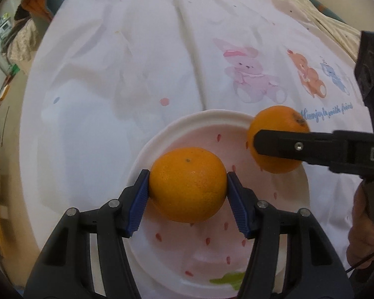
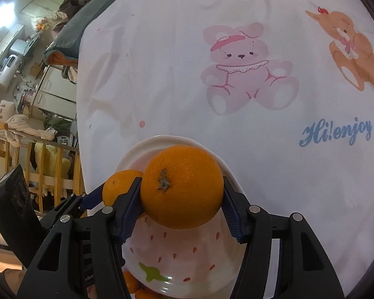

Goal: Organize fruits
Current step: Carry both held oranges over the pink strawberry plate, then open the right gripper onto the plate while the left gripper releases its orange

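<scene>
Below plate (image 2: 228, 175), right-wrist view only: more oranges (image 2: 131, 282).

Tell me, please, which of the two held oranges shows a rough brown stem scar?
The orange in the right gripper: a ragged brown scar marks its skin. The left gripper's orange shows only a tiny dark dot.

Right gripper (image 2: 182, 206) clamps orange (image 2: 182, 186) above plate (image 2: 177, 256).

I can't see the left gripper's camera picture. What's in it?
The left gripper squeezes a round orange fruit over a white strawberry-print plate. The right gripper holds another orange above the plate's edge.
</scene>
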Available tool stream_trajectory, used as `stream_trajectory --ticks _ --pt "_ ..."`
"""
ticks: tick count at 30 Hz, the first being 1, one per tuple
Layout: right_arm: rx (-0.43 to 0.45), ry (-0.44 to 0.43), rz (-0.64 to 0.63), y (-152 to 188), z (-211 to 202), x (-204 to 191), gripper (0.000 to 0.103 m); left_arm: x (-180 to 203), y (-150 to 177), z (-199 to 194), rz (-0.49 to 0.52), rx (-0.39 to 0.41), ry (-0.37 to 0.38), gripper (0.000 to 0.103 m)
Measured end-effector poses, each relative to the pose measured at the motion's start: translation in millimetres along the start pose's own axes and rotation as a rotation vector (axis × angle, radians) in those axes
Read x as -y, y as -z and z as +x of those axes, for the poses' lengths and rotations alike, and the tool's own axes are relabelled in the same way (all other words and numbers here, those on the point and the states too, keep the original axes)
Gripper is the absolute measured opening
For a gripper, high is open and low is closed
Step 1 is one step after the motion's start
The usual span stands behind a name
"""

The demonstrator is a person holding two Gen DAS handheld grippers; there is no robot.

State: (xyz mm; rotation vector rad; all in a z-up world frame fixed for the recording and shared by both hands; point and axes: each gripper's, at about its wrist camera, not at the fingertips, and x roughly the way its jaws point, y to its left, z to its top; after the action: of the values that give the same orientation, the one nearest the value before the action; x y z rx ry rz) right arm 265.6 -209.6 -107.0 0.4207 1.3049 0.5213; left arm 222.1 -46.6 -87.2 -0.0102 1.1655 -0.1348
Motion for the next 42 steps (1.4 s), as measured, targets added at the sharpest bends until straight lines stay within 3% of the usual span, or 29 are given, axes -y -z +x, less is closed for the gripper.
stream_trajectory --ticks 11,28,30,35,42 --pt "-0.007 -0.012 0.010 -2.0 1.5 6.4 0.064 -0.6 -1.2 1.7 -0.003 -0.001 0.004 0.057" --pt "0.120 -0.020 0.115 -5.3 -46.8 33.9 0.072 6.3 -3.1 5.6 0.010 0.017 -0.019 0.058" --pt "0.127 -0.020 0.121 -4.8 -50.0 34.6 0.073 7.1 -3.4 5.8 0.007 0.001 -0.015 0.060" --pt "0.133 -0.014 0.109 -1.9 -56.7 32.8 0.074 5.4 -6.9 -6.7 -0.014 0.020 0.047 0.091" --pt "0.138 -0.002 0.084 8.9 -69.8 29.1 0.075 -0.3 -6.2 -26.4 -0.045 0.045 0.044 0.091"
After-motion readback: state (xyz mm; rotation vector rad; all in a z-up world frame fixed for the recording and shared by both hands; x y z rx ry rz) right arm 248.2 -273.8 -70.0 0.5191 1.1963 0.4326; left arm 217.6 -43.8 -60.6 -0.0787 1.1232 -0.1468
